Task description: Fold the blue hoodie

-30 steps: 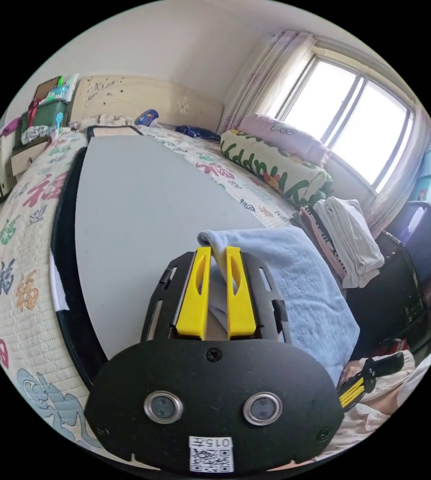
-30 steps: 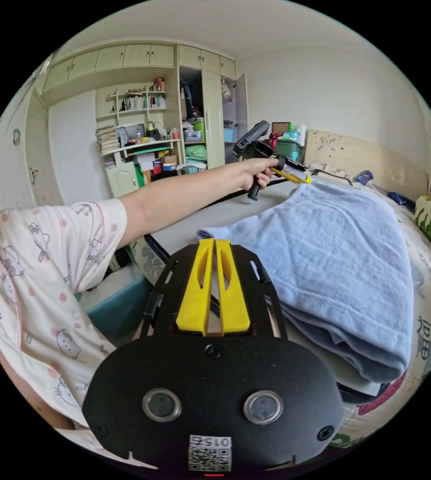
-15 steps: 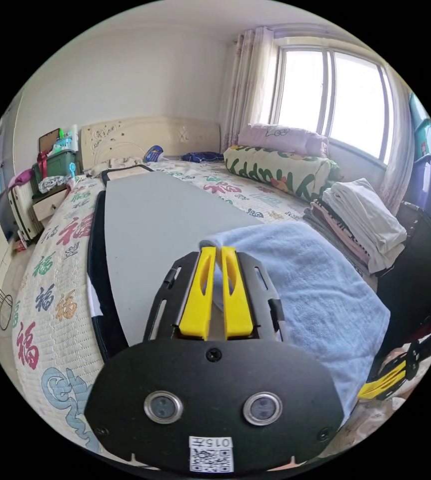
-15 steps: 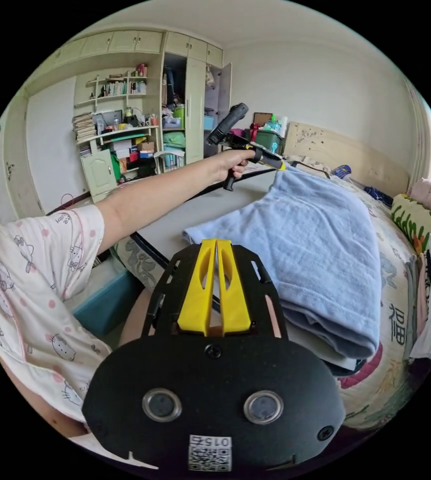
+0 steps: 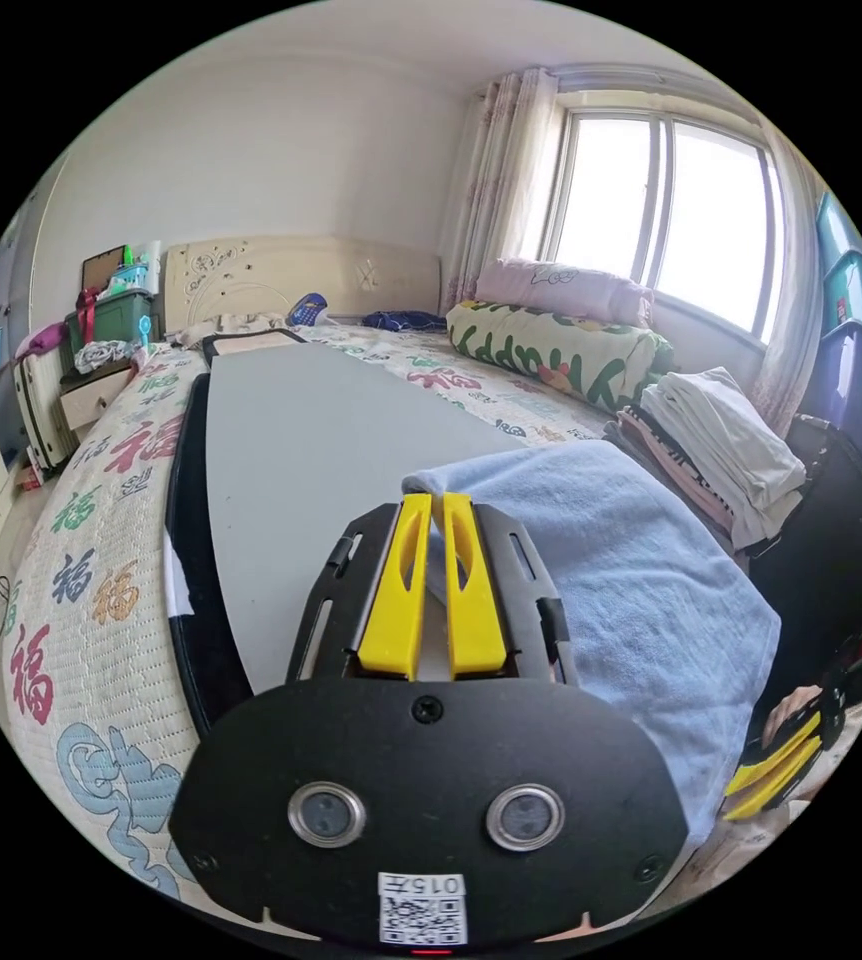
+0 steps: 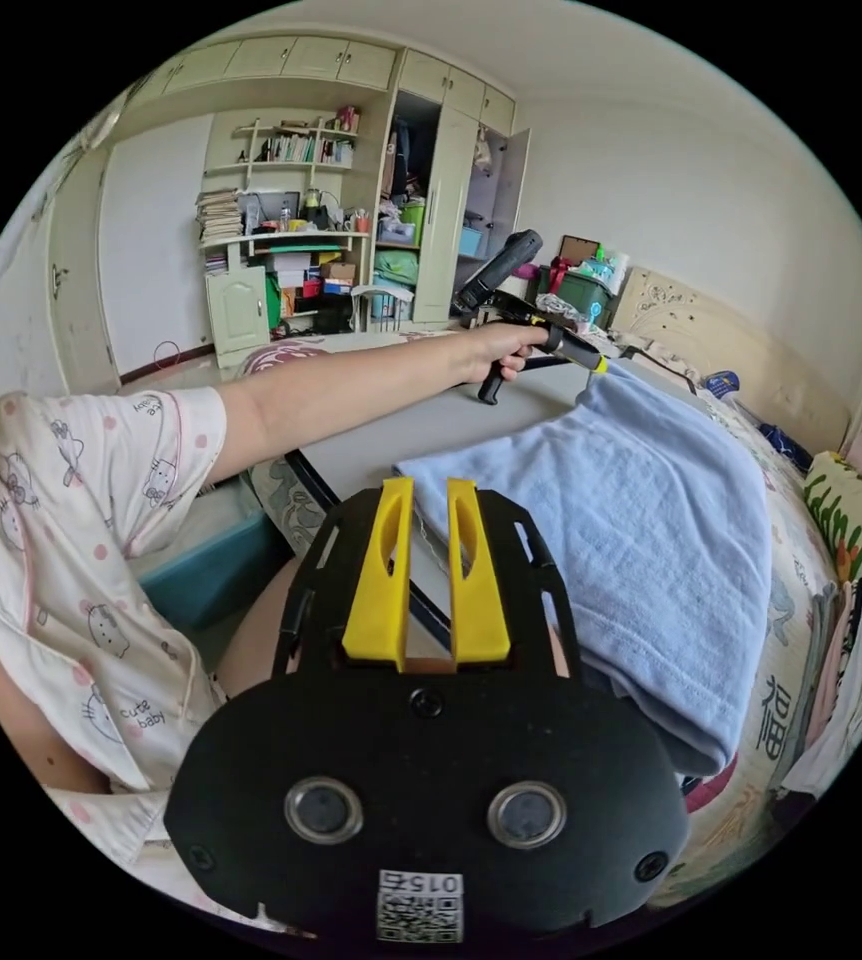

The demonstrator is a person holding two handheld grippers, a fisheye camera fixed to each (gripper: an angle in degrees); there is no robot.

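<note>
Sunlit bedroom walls and a window (image 5: 671,230) are framing a grey bench (image 5: 321,470) lying across a patterned bed (image 5: 81,560). Since a second ago the right gripper (image 6: 429,500) has been spreading its yellow fingers (image 6: 381,570), which were closed then; now they are standing apart with a clear gap and gripping nothing, hovering just off the bench's near edge. The left gripper (image 5: 429,510) is still pinching a corner of the blue hoodie (image 5: 611,590), its fingers (image 5: 396,590) nearly together with cloth between them. The hoodie is lying folded into a soft, pale blue slab of several layers at the near end of the bench, its far corner lifted. The right gripper view is showing the person's outstretched arm (image 6: 351,375) holding the left gripper (image 6: 591,362) at that raised corner of the hoodie (image 6: 631,530), with shelves and a wardrobe behind. The left gripper view is showing a stack of folded clothes (image 5: 711,450) by the bed, and the right gripper (image 5: 776,765) low beside the hoodie.
</note>
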